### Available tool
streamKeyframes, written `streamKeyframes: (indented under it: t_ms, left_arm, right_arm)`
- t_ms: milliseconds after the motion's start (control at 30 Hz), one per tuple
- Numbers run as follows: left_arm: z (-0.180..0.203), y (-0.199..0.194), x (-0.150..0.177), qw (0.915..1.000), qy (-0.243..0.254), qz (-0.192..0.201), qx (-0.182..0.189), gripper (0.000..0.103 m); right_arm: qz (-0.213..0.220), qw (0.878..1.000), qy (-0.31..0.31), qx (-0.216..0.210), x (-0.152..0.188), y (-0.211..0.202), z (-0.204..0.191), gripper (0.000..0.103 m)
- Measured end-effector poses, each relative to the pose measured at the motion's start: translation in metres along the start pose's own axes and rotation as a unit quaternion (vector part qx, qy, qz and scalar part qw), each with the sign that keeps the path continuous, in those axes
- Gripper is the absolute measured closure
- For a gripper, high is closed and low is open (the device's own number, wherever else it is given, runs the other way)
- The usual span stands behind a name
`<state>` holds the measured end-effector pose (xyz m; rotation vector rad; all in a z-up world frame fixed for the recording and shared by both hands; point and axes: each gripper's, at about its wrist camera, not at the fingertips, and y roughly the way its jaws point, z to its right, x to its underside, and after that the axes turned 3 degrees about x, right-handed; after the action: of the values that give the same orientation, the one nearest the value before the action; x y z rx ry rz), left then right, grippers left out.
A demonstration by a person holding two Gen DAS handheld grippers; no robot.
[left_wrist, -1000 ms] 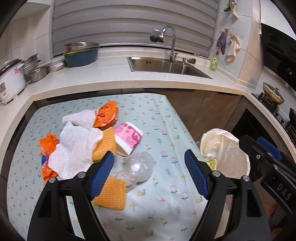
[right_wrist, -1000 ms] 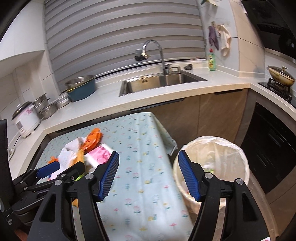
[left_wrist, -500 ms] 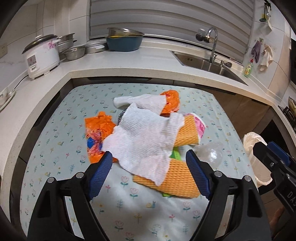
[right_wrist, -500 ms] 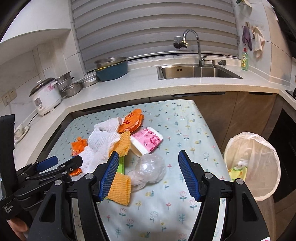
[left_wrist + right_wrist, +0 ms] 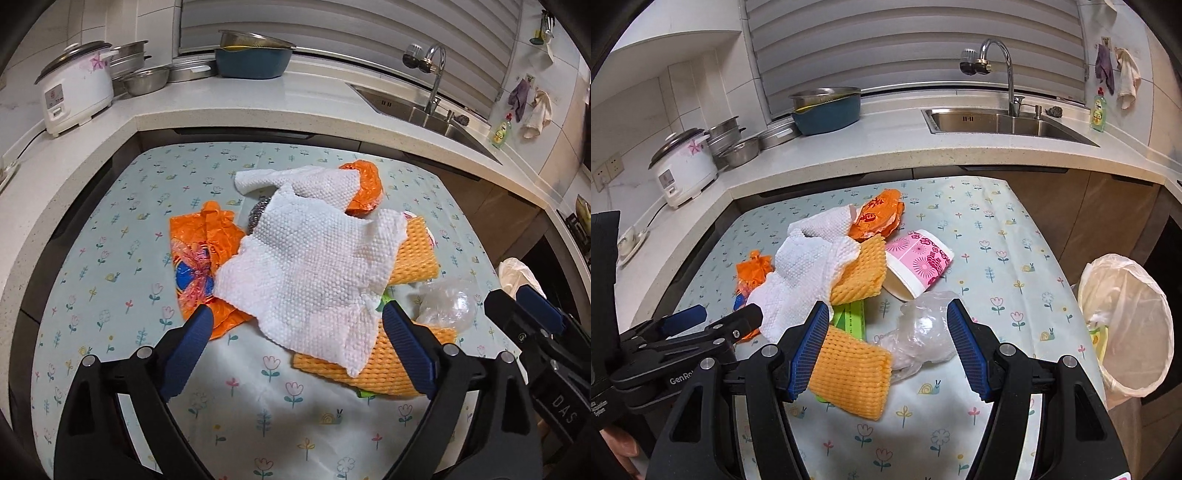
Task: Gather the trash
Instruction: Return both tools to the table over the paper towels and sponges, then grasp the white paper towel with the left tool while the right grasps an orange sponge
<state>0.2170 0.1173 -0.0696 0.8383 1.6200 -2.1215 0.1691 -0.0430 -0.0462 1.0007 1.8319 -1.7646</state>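
Note:
A heap of trash lies on the flowered tablecloth [image 5: 110, 258]. In it are a white paper towel [image 5: 314, 266], orange foam netting [image 5: 373, 365], orange wrappers [image 5: 199, 254], a crumpled clear plastic bag [image 5: 919, 332] and a pink paper cup [image 5: 919, 262]. My left gripper [image 5: 295, 332] is open and empty, its jaws on either side of the towel's near edge. My right gripper [image 5: 888, 339] is open and empty, just above the netting [image 5: 849, 369] and clear bag. A lined trash bin [image 5: 1126, 325] stands at the table's right.
An L-shaped counter [image 5: 886, 147] runs behind the table with a rice cooker [image 5: 75, 96], steel bowls [image 5: 146, 79], a blue basin [image 5: 827, 110] and a sink with a tap [image 5: 997, 118]. A dish soap bottle [image 5: 1097, 114] stands right of the sink.
Both grippers have swung left from the bin toward the trash heap and come closer to it. Both have stayed open and empty.

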Motion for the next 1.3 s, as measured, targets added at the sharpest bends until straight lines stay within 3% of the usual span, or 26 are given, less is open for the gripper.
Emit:
streamKeyframes:
  t_ms: [200,267,333,467,533,600,967,1067,1133,1200,1300]
  left_arm:
    - [0.019,0.034,-0.009,0.9994,0.015,-0.019,0.025,0.015]
    - [0.026,0.045,-0.012,0.9990,0.026,-0.023,0.028,0.020]
    - [0.030,0.057,-0.014,0.9981,0.037,-0.034,0.036,0.038]
    - [0.026,0.068,-0.015,0.9964,0.026,-0.051,0.062,0.061]
    - [0.021,0.069,-0.013,0.9957,0.022,-0.053,0.072,0.083]
    - [0.017,0.069,-0.012,0.9958,0.021,-0.056,0.069,0.095]
    - [-0.008,0.050,-0.017,0.9974,-0.009,-0.033,0.064,0.097]
    - [-0.006,0.050,-0.017,0.9976,-0.006,-0.032,0.061,0.097]
    - [-0.005,0.049,-0.018,0.9980,-0.002,-0.030,0.056,0.097]
    - [-0.003,0.047,-0.020,0.9982,0.001,-0.027,0.053,0.097]
    - [0.002,0.041,-0.024,0.9983,0.000,-0.021,0.055,0.097]
  right_arm:
    - [-0.005,1.000,0.011,0.008,-0.007,0.014,0.017,0.039]
    - [-0.008,1.000,0.012,0.007,-0.011,0.020,0.020,0.039]
    - [-0.011,1.000,0.012,0.004,-0.014,0.027,0.020,0.039]
    - [-0.015,1.000,0.008,-0.012,-0.021,0.040,0.015,0.039]
    - [-0.015,1.000,0.004,-0.018,-0.024,0.047,0.011,0.039]
    - [-0.020,1.000,0.001,-0.023,-0.025,0.056,0.008,0.040]
    - [-0.055,0.996,0.000,-0.065,-0.022,0.096,-0.011,0.043]
    - [-0.069,0.995,-0.003,-0.072,-0.020,0.106,-0.016,0.057]
    - [-0.068,0.995,-0.003,-0.076,-0.019,0.106,-0.017,0.077]
    - [-0.061,0.995,0.001,-0.083,-0.021,0.100,-0.016,0.086]
    - [-0.041,0.995,0.004,-0.088,-0.026,0.085,-0.012,0.090]
